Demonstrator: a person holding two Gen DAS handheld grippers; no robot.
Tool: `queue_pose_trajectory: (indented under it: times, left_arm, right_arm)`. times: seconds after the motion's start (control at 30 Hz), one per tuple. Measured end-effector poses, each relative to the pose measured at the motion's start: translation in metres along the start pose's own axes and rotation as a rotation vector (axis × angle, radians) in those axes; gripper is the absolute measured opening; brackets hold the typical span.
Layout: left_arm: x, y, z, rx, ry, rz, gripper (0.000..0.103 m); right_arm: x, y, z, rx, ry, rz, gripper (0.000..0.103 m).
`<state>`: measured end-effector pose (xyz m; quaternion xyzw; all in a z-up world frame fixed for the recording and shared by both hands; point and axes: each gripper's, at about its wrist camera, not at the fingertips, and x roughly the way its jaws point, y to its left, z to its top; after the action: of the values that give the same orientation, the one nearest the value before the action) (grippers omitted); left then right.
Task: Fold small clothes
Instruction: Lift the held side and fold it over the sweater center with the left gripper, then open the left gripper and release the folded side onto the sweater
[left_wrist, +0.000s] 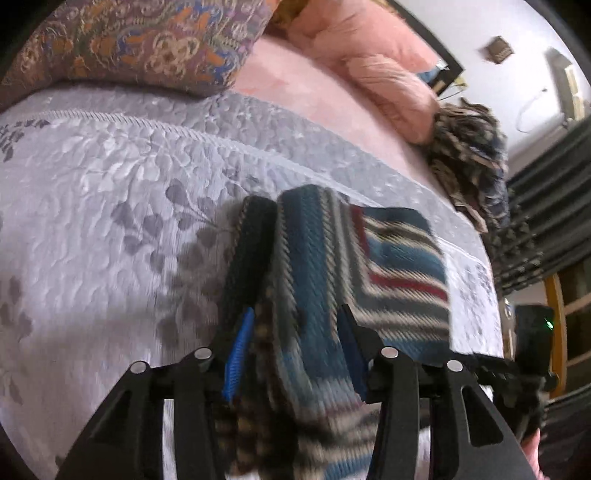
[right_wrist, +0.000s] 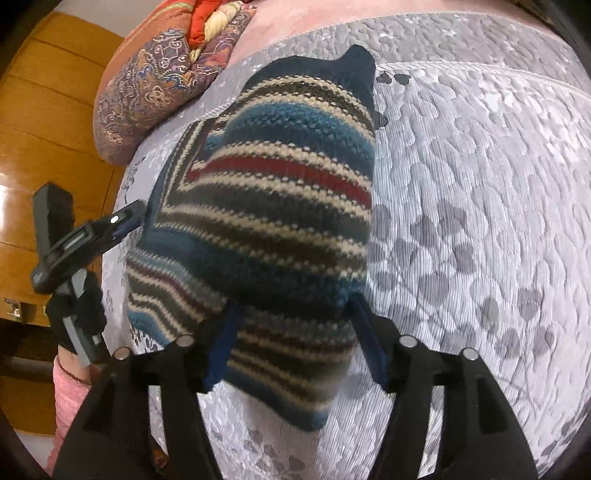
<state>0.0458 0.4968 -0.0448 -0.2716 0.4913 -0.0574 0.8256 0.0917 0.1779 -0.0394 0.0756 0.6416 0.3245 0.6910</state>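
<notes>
striped knit (right_wrist: 273, 206) hides right tool (right_wrist: 291, 332) tips

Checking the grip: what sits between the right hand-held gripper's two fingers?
In the right wrist view, the striped knit garment fills the gap between the right hand-held gripper's fingers, draped over the grey bedspread.

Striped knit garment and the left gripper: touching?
Touching. The left wrist view shows the striped knit garment bunched between the left gripper's fingers, cloth pressed against both blue pads.
</notes>
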Motion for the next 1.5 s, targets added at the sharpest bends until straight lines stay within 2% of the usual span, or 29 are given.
queue_pose_trajectory:
  times: [0.17, 0.23, 0.27, 0.3, 0.33, 0.5, 0.57, 0.63, 0.7, 0.87, 1.07, 1.17, 1.23, 1.37, 1.5]
  left_arm:
    - [0.019, 0.000, 0.010, -0.027, 0.007, -0.050, 0.045]
    - [0.022, -0.008, 0.013, -0.007, -0.001, -0.040, 0.037]
    - [0.023, -0.012, 0.015, 0.003, -0.004, -0.028, 0.025]
    - [0.022, -0.014, 0.016, 0.013, -0.012, -0.015, 0.016]
    - [0.019, -0.016, 0.017, 0.014, -0.029, -0.008, 0.014]
    - [-0.013, -0.018, 0.006, 0.050, -0.166, 0.015, 0.012]
    - [-0.010, -0.008, 0.006, 0.047, -0.165, 0.022, 0.011]
    - [0.002, 0.005, 0.007, 0.010, -0.131, 0.018, 0.011]
    - [0.016, 0.015, 0.006, 0.000, -0.109, 0.022, 0.012]
    - [0.021, 0.015, 0.004, 0.008, -0.106, 0.021, 0.013]
    - [-0.003, -0.005, -0.002, 0.061, -0.104, 0.116, 0.023]
    - [-0.027, -0.013, -0.015, 0.079, -0.120, 0.140, 0.032]
    - [-0.042, -0.020, -0.033, 0.092, -0.122, 0.151, 0.042]
    - [-0.058, -0.038, -0.066, 0.135, -0.117, 0.173, 0.046]
    - [-0.057, -0.046, -0.093, 0.149, -0.090, 0.188, 0.047]
  right_arm:
    - [0.005, -0.002, 0.003, -0.018, -0.002, -0.005, 0.066]
    - [0.006, -0.002, 0.002, -0.022, -0.005, -0.010, 0.066]
    - [0.006, -0.003, 0.001, -0.026, -0.007, -0.015, 0.066]
    - [0.006, -0.002, 0.001, -0.030, -0.009, -0.020, 0.066]
    - [0.005, -0.001, 0.000, -0.034, -0.011, -0.023, 0.066]
    - [0.006, 0.004, -0.002, -0.063, -0.024, -0.047, 0.066]
    - [0.008, 0.008, -0.003, -0.081, -0.027, -0.059, 0.066]
    - [0.010, 0.012, -0.003, -0.089, -0.028, -0.073, 0.067]
    - [0.011, 0.015, -0.002, -0.097, -0.031, -0.088, 0.067]
    - [0.015, 0.016, 0.000, -0.097, -0.032, -0.106, 0.068]
    - [0.011, 0.020, -0.003, -0.089, -0.046, -0.129, 0.068]
    - [0.004, 0.026, -0.011, -0.099, -0.061, -0.153, 0.066]
    - [-0.001, 0.029, -0.018, -0.109, -0.074, -0.175, 0.066]
    - [-0.009, 0.034, -0.031, -0.116, -0.086, -0.204, 0.066]
    - [-0.009, 0.034, -0.044, -0.124, -0.073, -0.230, 0.066]
